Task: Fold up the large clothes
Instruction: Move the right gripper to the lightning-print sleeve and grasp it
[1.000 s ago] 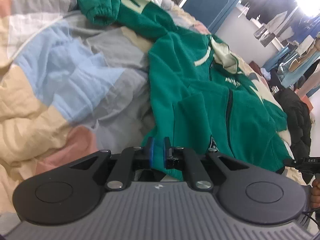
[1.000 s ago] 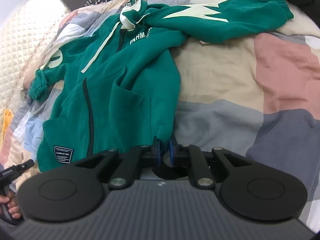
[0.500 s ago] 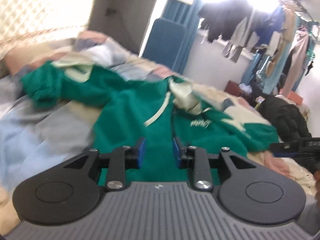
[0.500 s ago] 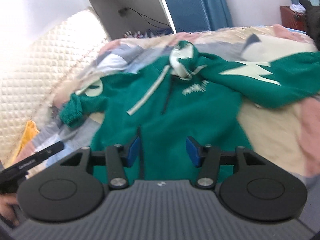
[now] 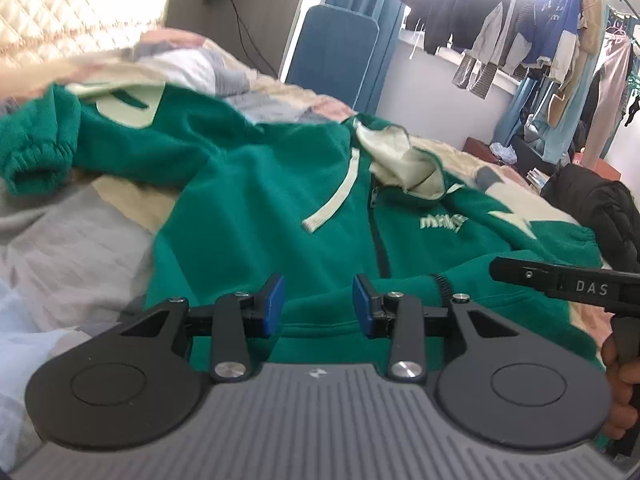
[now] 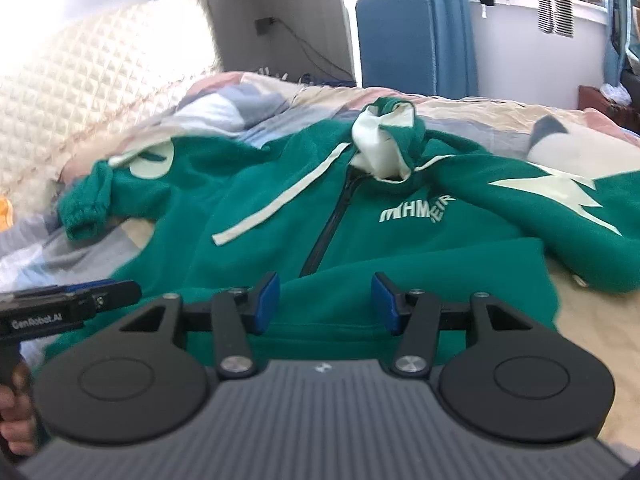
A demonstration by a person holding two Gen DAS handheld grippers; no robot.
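A green zip hoodie (image 5: 256, 208) (image 6: 400, 248) with a cream hood lining lies front up on the bed, sleeves spread to both sides. My left gripper (image 5: 318, 304) hovers over its lower front, blue pads apart and still opening, with only cloth far below showing between them. My right gripper (image 6: 326, 300) hangs over the lower hem area, open, with nothing pinched. Each view shows the other gripper at its edge, held by a hand (image 5: 620, 384) (image 6: 14, 412).
The patchwork quilt (image 5: 68, 236) (image 6: 592, 344) covers the bed. A quilted headboard (image 6: 80, 92) stands at the left. A blue chair back (image 5: 332, 48) (image 6: 394, 44) is past the bed. Hanging clothes (image 5: 532, 32) and a black jacket (image 5: 596, 208) are at the right.
Both grippers let go of the hoodie's hem and opened. Both have drawn back and tilted up, so the views now take in the whole hoodie and the room beyond.
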